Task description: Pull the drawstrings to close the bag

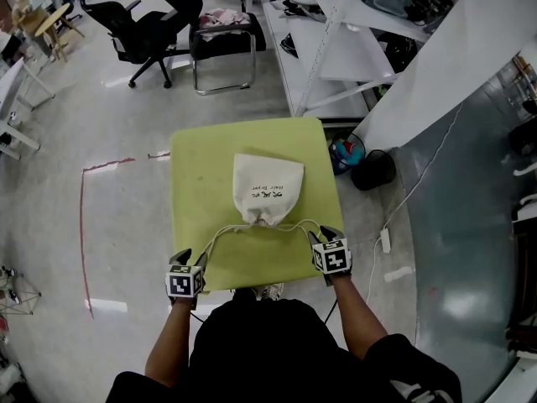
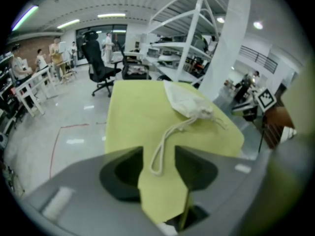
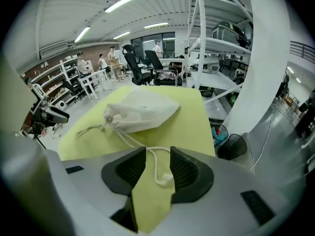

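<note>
You stand in a lab-style workshop: rolling office chairs [image 1: 138, 23], white metal shelving [image 1: 352, 57] stacked with equipment, ceiling strip lights [image 3: 125, 0], polished grey floor [image 1: 101, 116].

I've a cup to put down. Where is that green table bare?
Bare: between the bag and the table's left edge; narrower on its right. Crowded: the near edge, with drawstrings, left gripper and right gripper.

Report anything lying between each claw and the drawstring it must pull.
Nothing visible does. The left claw is open with the white cord loop between its jaws, and the right claw is open with the knotted white cord end between its own. Only bare yellow-green tabletop lies beneath; the cream cloth bag sits beyond.
</note>
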